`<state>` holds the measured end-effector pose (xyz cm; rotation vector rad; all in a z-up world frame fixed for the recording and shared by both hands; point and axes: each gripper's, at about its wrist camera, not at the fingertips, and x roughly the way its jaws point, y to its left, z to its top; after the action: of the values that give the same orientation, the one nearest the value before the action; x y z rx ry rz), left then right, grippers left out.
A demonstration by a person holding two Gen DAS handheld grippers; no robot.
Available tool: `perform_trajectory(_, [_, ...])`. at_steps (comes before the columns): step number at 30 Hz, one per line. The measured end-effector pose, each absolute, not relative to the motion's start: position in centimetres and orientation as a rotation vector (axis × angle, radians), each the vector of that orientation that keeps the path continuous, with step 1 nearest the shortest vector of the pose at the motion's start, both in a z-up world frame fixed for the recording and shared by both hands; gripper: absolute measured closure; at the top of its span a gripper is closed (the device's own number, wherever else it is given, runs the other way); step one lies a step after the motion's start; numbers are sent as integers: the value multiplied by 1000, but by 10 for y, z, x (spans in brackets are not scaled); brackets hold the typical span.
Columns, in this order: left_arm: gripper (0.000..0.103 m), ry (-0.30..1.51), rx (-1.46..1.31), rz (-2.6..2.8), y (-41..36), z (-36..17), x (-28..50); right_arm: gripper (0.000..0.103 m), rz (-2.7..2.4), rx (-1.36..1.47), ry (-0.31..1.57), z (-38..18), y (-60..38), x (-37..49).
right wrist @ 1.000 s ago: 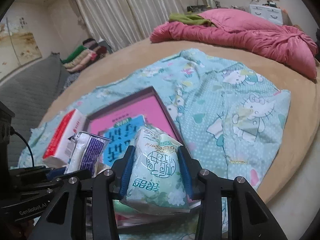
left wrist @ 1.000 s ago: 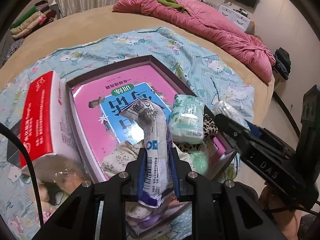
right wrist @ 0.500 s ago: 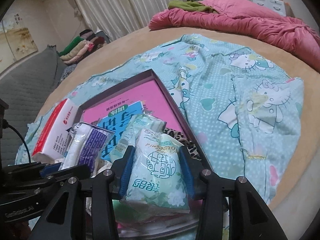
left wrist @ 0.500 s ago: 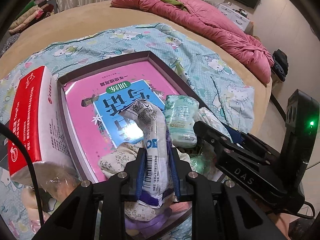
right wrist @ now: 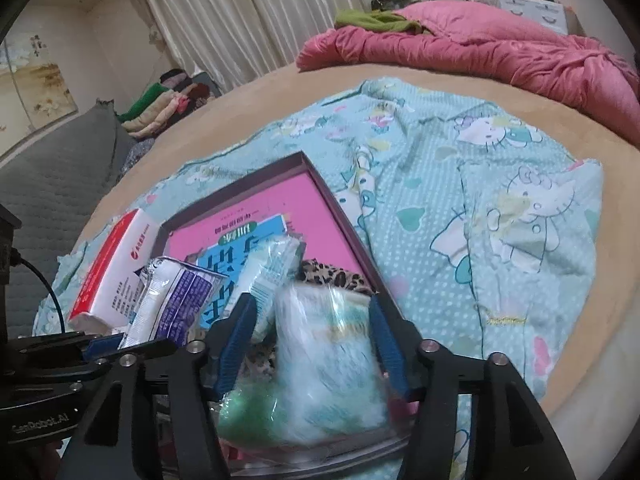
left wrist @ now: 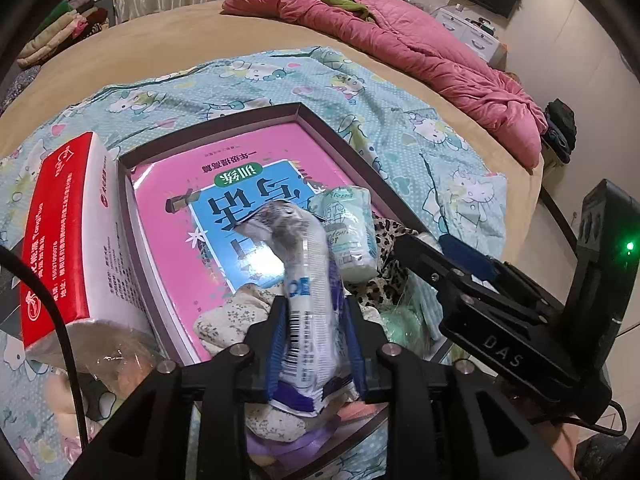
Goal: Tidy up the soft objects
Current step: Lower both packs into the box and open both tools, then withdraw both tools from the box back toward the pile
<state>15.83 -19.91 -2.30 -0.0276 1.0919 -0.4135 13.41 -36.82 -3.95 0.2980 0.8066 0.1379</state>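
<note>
Two views told different things. My left gripper (left wrist: pixel 316 344) clenched a white packet (left wrist: pixel 308 304) above the box (left wrist: pixel 360 160). Only the right camera showed my right gripper (right wrist: pixel 312 344) spread wide, a blurred green pack (right wrist: pixel 332 356) loose between its fingers.

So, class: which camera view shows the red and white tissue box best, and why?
The left wrist view: the tissue box fills the left side, its red face and print readable. The right wrist view shows it smaller, behind the white and purple packet.
</note>
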Motion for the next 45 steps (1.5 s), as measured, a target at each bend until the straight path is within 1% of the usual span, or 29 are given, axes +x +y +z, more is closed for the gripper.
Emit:
perform_trajectory(2, [65,1091,-28,-412,-198,-22,157,35,137,296,806,-39,-368,134])
perform_trajectory(6, [64,1090,-31,-408,-196,-21,156,34,129,293,796,-37,-369,132])
perform_trajectory(8, [62,1087,-32,-403,-194,-19,156,33,127,289,784,-34,-370,130])
perform_trajectory(10, [57,1084,-38,-403,-193,-18,155,32,122,281,769,-31,-370,128])
perform_trajectory(16, [55,1071,-39,-392,-187,-11,152,30,132,271,744,-23,-368,125])
perform_trajectory(17, [54,1067,-38,-389,-186,-10,151,29,135,269,740,-22,-367,123])
perform_trajectory(21, [48,1055,-34,-376,-183,-4,148,26,144,261,712,-14,-367,117])
perform_trajectory(28, [48,1034,-29,-364,-175,7,140,25,150,243,686,-5,-363,110])
perform_trajectory(32, [43,1017,-31,-353,-168,15,136,25,156,227,671,0,-359,106])
perform_trajectory(36, [41,1004,-33,-339,-162,22,133,24,165,206,661,5,-352,103])
perform_trajectory(40, [34,988,-22,-313,-157,28,129,24,178,193,655,8,-348,99])
perform_trajectory(45, [32,970,-24,-295,-147,36,122,24,189,183,647,14,-344,95])
